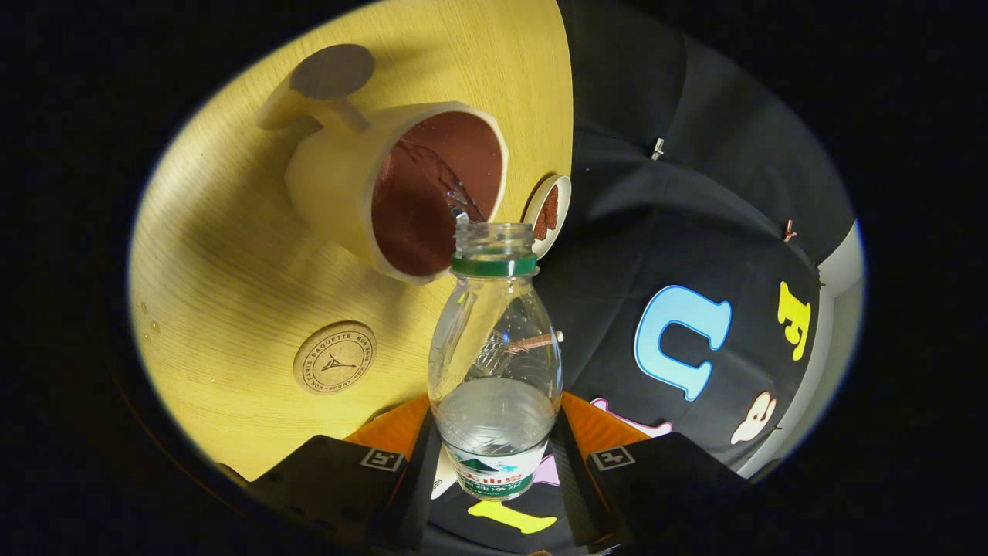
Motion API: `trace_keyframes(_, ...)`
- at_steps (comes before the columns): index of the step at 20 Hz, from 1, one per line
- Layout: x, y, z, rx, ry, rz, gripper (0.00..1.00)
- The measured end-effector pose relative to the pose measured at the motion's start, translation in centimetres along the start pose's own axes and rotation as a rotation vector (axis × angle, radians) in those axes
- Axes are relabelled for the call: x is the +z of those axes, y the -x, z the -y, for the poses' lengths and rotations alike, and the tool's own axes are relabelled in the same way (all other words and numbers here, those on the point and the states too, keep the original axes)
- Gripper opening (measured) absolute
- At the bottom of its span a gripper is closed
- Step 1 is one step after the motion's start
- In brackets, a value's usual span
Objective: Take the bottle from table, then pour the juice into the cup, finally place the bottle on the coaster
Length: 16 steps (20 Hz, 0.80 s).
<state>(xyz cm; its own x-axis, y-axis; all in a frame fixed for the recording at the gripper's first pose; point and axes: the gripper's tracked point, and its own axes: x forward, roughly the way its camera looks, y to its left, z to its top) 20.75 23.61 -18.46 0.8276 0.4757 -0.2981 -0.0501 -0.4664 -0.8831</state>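
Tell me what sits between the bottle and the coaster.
Nothing visible: bare table lies between the bottle, held in the gripper jaws, and the coaster. The cup stands beyond, off that path.

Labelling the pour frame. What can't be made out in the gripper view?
- Clear plastic bottle base: hidden between the tool fingers.
- Cream mug fill level: dark interior, glare.
- Small white dish: partly behind the bottle neck.
- Round wooden coaster print: too small.
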Motion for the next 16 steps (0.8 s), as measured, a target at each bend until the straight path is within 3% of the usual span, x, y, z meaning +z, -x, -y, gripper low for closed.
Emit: trace_keyframes(16,0.78,-0.22,0.76,0.020,0.191,0.045,0.72)
